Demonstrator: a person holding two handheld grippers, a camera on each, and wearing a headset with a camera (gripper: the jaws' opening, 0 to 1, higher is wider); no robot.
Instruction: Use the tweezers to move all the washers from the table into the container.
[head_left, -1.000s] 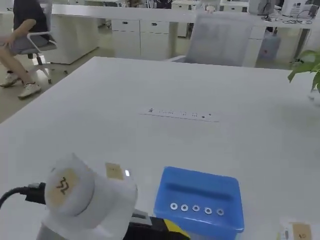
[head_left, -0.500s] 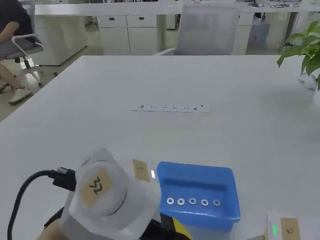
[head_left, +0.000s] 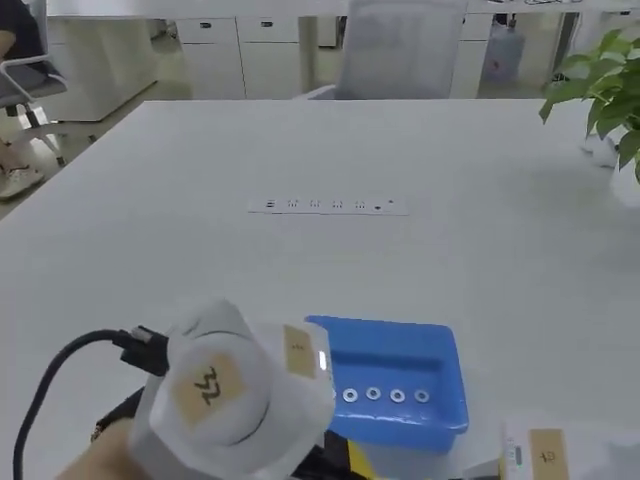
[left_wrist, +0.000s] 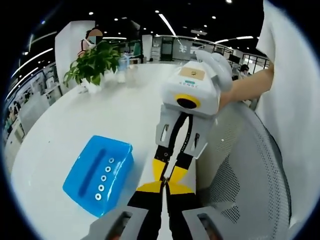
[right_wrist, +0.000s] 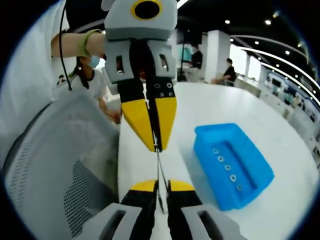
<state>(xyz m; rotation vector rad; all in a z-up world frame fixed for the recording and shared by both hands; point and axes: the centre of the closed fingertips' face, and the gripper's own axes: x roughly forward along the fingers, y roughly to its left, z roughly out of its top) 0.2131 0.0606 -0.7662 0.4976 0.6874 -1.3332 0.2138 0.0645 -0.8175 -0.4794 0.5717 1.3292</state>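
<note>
Blue container (head_left: 385, 332) sits on the white worktop (head_left: 300, 270), five washers (left_wrist: 104, 177) in a row inside. Just beside it we see left claw (left_wrist: 165, 189) and right claw (right_wrist: 161, 192) tip to tip, both pinched together on the tweezers (right_wrist: 159, 175).

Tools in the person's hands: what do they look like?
The left tool and right tool match: pale grey bodies, black jaws ending in yellow pointed tips. In the head view, a tool's rounded white back carries a tan sticker with a black zigzag, and a black cable trails off it. The person wears a white top and a green wristband.
</note>
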